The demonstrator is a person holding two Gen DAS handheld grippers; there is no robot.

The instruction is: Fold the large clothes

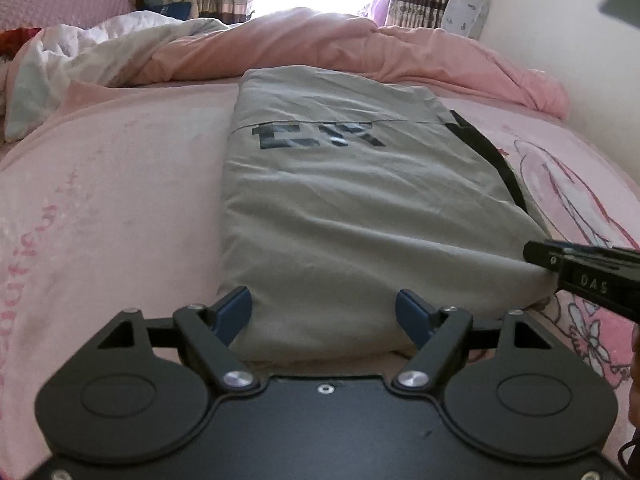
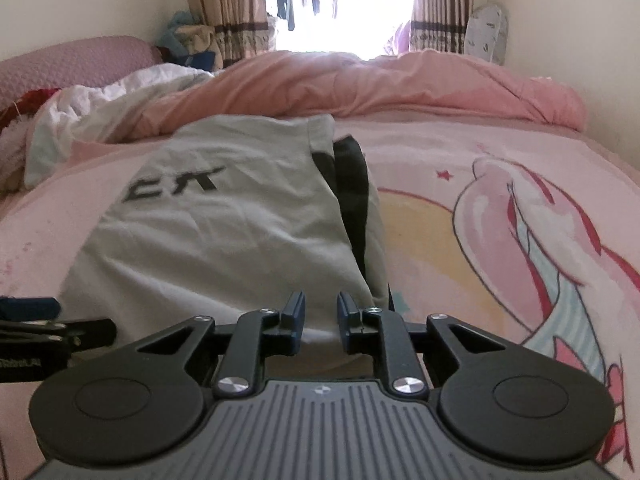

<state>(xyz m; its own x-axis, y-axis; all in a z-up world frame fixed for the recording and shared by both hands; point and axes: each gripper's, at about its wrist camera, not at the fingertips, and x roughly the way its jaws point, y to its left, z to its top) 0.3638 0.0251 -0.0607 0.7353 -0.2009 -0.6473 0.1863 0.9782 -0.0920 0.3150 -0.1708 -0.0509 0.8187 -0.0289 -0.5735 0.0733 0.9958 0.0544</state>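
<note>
A grey garment [image 1: 352,208] with dark letters and a black stripe lies folded into a long rectangle on the pink bed; it also shows in the right wrist view [image 2: 224,232]. My left gripper [image 1: 324,312] is wide open, its blue pads on either side of the garment's near edge. My right gripper [image 2: 319,312] is partly open at the garment's near right corner, with cloth between its pads. It shows from the side in the left wrist view [image 1: 536,254]. The left gripper's tip shows in the right wrist view [image 2: 36,308].
The pink printed bedsheet [image 2: 500,208] spreads to the right. A rumpled pink duvet [image 1: 320,44] and white bedding [image 1: 80,52] lie behind the garment. A pink pillow [image 2: 72,64], curtains and a bright window are at the back. Walls close in on the right.
</note>
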